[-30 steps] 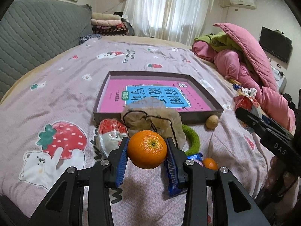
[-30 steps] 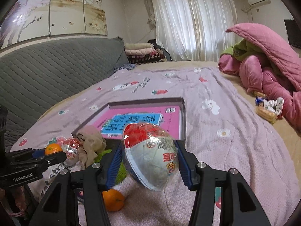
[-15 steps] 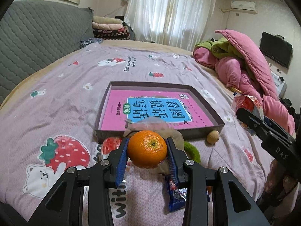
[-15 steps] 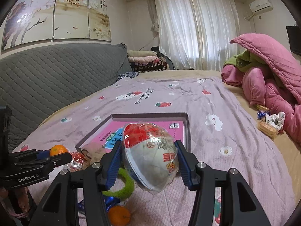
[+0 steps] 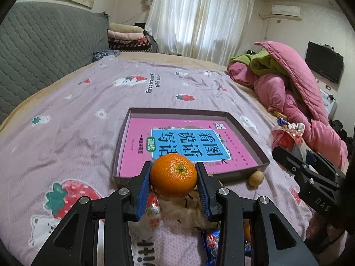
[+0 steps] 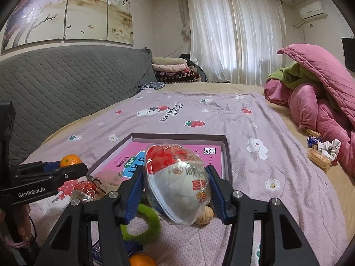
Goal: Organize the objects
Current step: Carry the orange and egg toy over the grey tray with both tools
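Observation:
My left gripper (image 5: pixel 173 179) is shut on an orange (image 5: pixel 173 174) and holds it in the air just before the near edge of a shallow box (image 5: pixel 248 136) with a pink and blue printed bottom. My right gripper (image 6: pixel 175 186) is shut on a wrapped red and white bowl-shaped pack (image 6: pixel 177 184), held above the box's near right corner (image 6: pixel 226 155). The left gripper with its orange (image 6: pixel 70 160) shows at the left of the right wrist view. The right gripper (image 5: pixel 306 168) shows at the right of the left wrist view.
On the bed below lie a second wrapped pack (image 6: pixel 85 189), a beige cloth bag (image 5: pixel 188 208), a green ring (image 6: pixel 147 223), a small brown nut (image 5: pixel 255 178), another orange (image 6: pixel 142 260) and a blue snack wrapper (image 5: pixel 210 243). Pink bedding (image 5: pixel 295 93) is heaped at the right, with snacks (image 6: pixel 319 155) beside it.
Both grippers have risen and moved forward toward the box, each keeping its hold. The items on the bed have dropped lower in both views.

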Motion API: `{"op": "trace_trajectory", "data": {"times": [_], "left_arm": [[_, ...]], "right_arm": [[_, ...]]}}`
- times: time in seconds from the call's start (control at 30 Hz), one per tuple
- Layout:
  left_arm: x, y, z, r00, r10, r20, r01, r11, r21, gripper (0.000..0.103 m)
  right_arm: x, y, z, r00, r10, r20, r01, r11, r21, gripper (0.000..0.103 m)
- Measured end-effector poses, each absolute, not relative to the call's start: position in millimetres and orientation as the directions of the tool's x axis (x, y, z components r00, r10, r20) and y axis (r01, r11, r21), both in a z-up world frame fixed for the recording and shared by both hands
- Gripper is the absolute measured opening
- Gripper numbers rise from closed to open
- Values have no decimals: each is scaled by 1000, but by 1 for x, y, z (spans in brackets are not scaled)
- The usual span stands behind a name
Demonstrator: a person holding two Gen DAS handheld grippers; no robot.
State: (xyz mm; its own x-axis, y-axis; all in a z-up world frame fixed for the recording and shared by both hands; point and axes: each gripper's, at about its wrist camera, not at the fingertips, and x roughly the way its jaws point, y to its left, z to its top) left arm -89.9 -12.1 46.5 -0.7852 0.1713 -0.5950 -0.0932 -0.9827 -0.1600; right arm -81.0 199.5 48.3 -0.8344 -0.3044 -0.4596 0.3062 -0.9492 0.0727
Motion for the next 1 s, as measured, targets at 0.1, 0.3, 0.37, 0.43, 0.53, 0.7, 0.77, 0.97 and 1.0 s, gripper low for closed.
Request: {"op": "trace_trajectory", "data": {"times": [0.1,0.3,0.37,0.43,0.53,0.7,0.77,0.97,1.0], "left_arm": [[-99,-18,46,-782,169,-599,-88,-983,-162,39],[-114,-27,46,-785,160,-599,-76,-984,-164,39],[-121,-28,46,-784,157,-600,-71,-984,-165,39],[-126,-30,47,-785,160,-599,-75,-984,-164,39],[-135,-30,50,-788,147,-598,-77,-987,-142,39],[-150,-31,53,-782,142,-607,-77,-988,-131,39],[-156,-31,54,-777,145,-613,-79,-988,-133,39],[-169,-30,56,-777,144,-613,-80,-988,-130,39],[-171,-30,55,-776,141,-615,-76,-988,-131,39]], "right_arm": [[-87,197,48,-832,-304,-463,305,-949,77,55],[-99,191,47,-833,-297,-466,303,-951,65,55],[-103,189,47,-832,-296,-470,303,-951,62,55],[-107,188,48,-830,-299,-471,307,-950,62,55],[-114,184,49,-829,-298,-473,314,-948,46,55],[-123,181,53,-831,-307,-464,325,-945,43,55],[-125,180,54,-834,-304,-461,324,-945,37,55],[-138,181,56,-831,-307,-463,322,-946,48,55],[-139,180,56,-832,-304,-465,321,-946,45,55]]}}
